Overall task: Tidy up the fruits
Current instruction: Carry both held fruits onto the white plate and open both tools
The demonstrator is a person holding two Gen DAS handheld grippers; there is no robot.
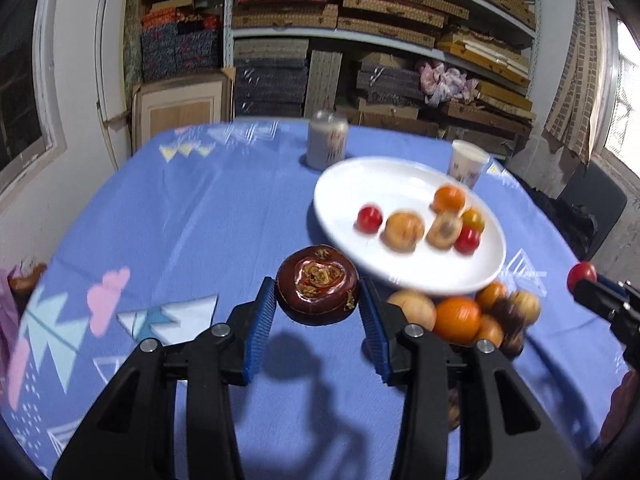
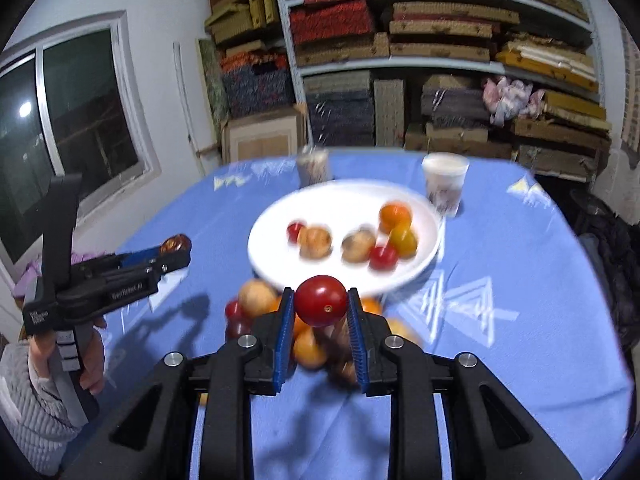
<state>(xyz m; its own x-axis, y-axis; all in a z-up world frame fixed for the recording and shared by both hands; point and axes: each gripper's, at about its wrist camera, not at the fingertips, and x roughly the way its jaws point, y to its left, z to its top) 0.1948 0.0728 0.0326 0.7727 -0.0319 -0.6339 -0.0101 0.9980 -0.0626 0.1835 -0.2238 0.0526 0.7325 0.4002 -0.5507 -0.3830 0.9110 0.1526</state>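
Left wrist view, nearest first: left gripper [image 1: 318, 300], blue pads pinching a dark brown chestnut [image 1: 318, 285] by its sides, held clear above the worktop [image 1: 180, 216] with its blue patterned cloth. Just right of it, a loose pile of fruit [image 1: 458, 318] on the cloth: oranges, pale round fruits, dark ones. At the right edge, the right gripper [image 1: 592, 284] carrying a red tomato [image 1: 582, 274].

Right wrist view: right gripper [image 2: 320, 308], pads pressed on the tomato [image 2: 321, 301], lifted over the pile [image 2: 308, 346]. To the left, the left gripper [image 2: 176, 250] with the chestnut [image 2: 176, 243] at its tip; a hand [image 2: 92, 364] and knit sleeve [image 2: 28, 408] on its grip.

Next back: white plate [image 1: 384, 188], blurred, bearing two red tomatoes, an orange, a yellow tomato and two pale brownish fruits.

Beyond the plate: a can [image 1: 327, 140] and a paper cup [image 1: 468, 162], well apart.

Farthest: shelves [image 1: 360, 32] stacked with flat boxes; a window [image 2: 60, 120] on the left wall.
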